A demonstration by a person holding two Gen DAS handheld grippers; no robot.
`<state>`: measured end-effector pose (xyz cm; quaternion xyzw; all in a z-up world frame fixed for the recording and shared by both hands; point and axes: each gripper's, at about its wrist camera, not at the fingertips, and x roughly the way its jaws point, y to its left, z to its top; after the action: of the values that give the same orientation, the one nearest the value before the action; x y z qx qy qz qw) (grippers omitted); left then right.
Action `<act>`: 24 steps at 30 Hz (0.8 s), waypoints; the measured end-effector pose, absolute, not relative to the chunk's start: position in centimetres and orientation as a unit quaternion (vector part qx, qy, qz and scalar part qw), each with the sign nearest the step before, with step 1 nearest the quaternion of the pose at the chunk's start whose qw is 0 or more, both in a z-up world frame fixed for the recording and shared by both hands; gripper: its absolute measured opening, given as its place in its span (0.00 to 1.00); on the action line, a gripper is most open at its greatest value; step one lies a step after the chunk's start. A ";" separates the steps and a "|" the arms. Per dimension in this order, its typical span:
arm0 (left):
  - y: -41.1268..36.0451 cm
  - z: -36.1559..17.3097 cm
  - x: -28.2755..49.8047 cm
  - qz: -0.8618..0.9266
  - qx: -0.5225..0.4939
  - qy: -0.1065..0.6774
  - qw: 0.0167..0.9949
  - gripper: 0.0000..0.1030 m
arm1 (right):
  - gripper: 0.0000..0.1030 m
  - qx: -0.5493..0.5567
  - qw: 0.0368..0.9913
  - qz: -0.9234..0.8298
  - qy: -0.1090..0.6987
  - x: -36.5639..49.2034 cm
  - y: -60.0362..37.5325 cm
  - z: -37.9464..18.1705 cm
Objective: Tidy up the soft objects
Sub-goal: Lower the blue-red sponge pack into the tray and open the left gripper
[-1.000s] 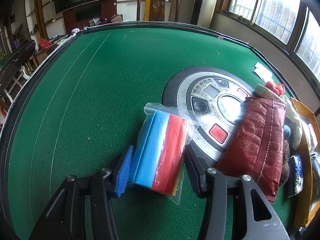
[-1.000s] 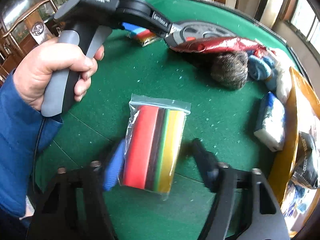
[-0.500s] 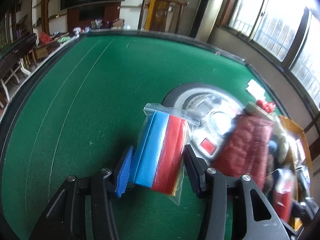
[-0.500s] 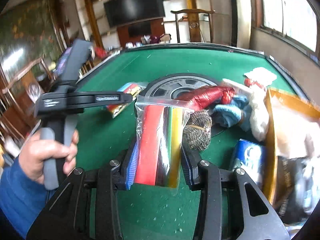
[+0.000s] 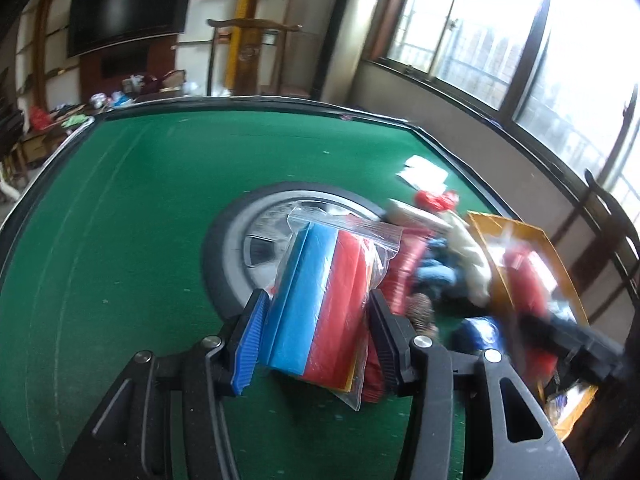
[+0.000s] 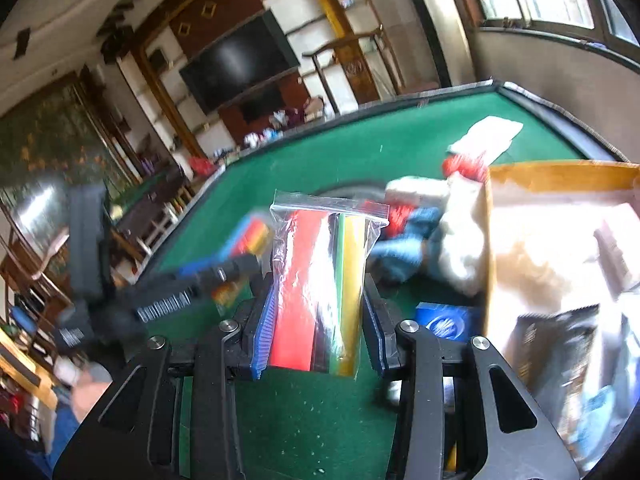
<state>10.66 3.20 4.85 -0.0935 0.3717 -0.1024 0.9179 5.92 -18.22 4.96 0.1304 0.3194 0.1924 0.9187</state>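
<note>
Left wrist view: the left gripper (image 5: pixel 314 336) is clamped on a clear zip bag of blue and red foam sheets (image 5: pixel 320 300), held between its pads above the green felt table (image 5: pixel 120 220). Right wrist view: the right gripper (image 6: pixel 318 334) squeezes a second clear zip bag of red, black, green and yellow foam sheets (image 6: pixel 320 280), upright between its pads. Two bags, one per gripper. One orange cardboard box (image 6: pixel 560 176) sits to the right.

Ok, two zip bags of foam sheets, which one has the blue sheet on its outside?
The bag in the left gripper: blue then red. The right gripper holds the other bag, red with green and yellow, no blue.
</note>
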 end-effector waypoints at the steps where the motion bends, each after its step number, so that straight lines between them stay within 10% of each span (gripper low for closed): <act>1: 2.8 4.9 10.7 -0.109 -0.094 0.372 0.917 0.49 | 0.37 0.132 0.925 0.181 0.308 5.7 -18.9 5.6; 24: -18.2 5.7 12.9 -0.269 -0.105 0.426 0.858 0.47 | 0.37 0.211 0.905 -0.084 0.359 4.2 -35.3 7.0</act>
<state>12.90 -18.21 5.74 -0.1052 0.4256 -0.2689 0.8576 4.16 -35.26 7.03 0.2114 0.3594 -0.0841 0.9050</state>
